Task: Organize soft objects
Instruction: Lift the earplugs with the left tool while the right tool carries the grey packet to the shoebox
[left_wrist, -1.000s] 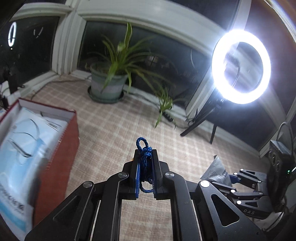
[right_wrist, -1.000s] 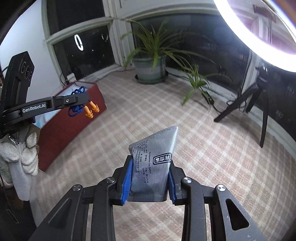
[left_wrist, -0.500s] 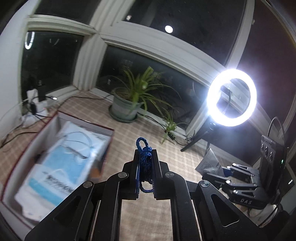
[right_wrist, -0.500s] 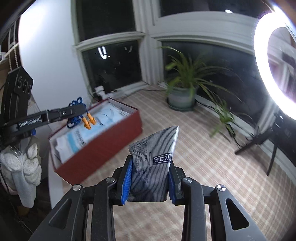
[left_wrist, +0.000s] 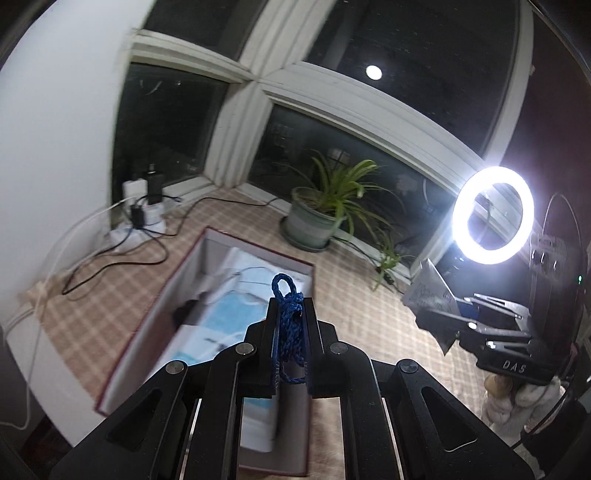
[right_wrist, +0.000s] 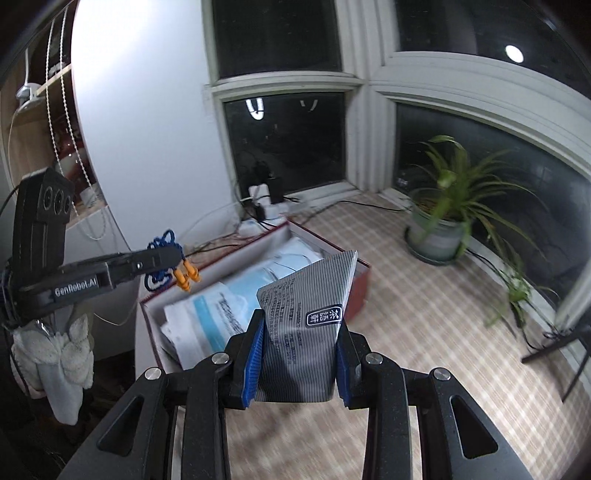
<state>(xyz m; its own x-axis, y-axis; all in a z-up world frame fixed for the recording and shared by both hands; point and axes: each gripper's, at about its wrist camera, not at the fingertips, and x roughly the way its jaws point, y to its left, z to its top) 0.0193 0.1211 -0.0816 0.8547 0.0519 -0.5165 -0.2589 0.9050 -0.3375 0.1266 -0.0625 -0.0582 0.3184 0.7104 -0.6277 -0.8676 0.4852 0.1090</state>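
- The left gripper (left_wrist: 290, 334) is squeezed tight on a bundle of blue cord (left_wrist: 288, 328). A small loop of the cord sticks up past the tips.
- From the right wrist view, two orange earplugs (right_wrist: 186, 277) hang from the cord under the left gripper.
- The right gripper (right_wrist: 299, 360) holds a grey striped pouch (right_wrist: 306, 317) between its blue pads (right_wrist: 253, 356). The pouch stands up, and its top corner points up and to the right.
- Both grippers are up in the air above the red box (right_wrist: 360, 291).
- The box is open. It sits at the left edge of the checked mat (right_wrist: 424, 314). Blue and white packets (right_wrist: 218, 314) lie inside it.
- A potted plant (right_wrist: 443, 221) stands at the far edge of the mat, by the window.
- A bright ring light (left_wrist: 493, 216) glows on the right in the left wrist view.
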